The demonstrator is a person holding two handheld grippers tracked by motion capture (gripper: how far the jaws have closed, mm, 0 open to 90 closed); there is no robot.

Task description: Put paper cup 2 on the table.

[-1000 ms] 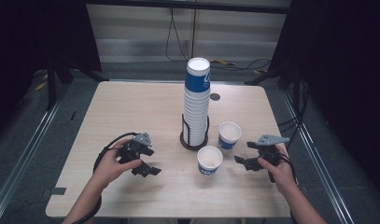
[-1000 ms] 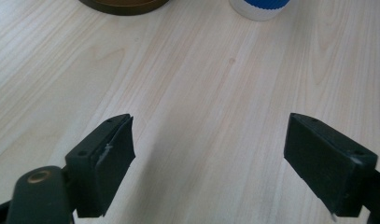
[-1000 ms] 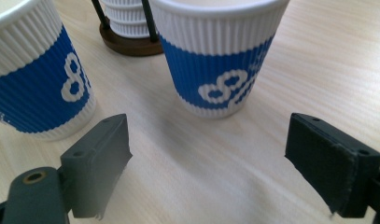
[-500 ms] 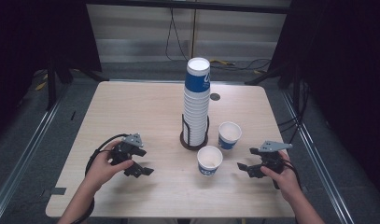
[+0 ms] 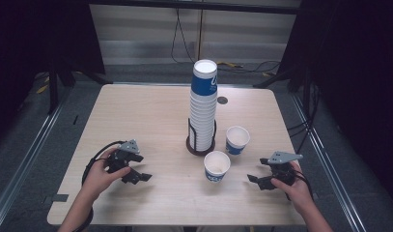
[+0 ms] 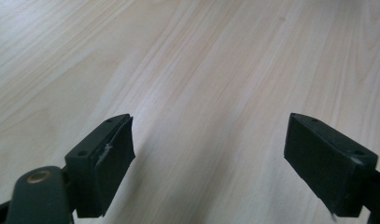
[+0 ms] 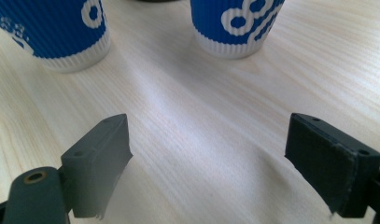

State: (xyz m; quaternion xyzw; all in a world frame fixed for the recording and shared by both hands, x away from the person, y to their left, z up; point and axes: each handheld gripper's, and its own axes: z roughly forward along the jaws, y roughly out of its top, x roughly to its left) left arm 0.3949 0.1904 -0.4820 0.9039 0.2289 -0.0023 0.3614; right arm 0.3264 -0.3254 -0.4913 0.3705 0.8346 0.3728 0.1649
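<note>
A tall stack of blue-and-white paper cups (image 5: 203, 104) stands in a dark ring holder (image 5: 201, 146) at mid-table. Two loose cups stand upright to its right: one (image 5: 237, 140) farther back, one (image 5: 217, 166) nearer me. In the right gripper view, their bases show as a left cup (image 7: 52, 37) and a right cup (image 7: 234, 25). My left gripper (image 5: 140, 168) lies low at the front left, open, with bare wood between its jaws (image 6: 208, 158). My right gripper (image 5: 258, 170) is open at the front right, pointing at the loose cups, nothing between its jaws (image 7: 206, 163).
The light wooden table (image 5: 136, 111) has a small dark round hole (image 5: 222, 100) behind the stack. Metal rails run along the floor on both sides. Cables trail from each gripper over the hands.
The left hand has drawn back leftward and toward the near edge, away from the stack. The right hand has slid a little toward the near right. Both stay open.
</note>
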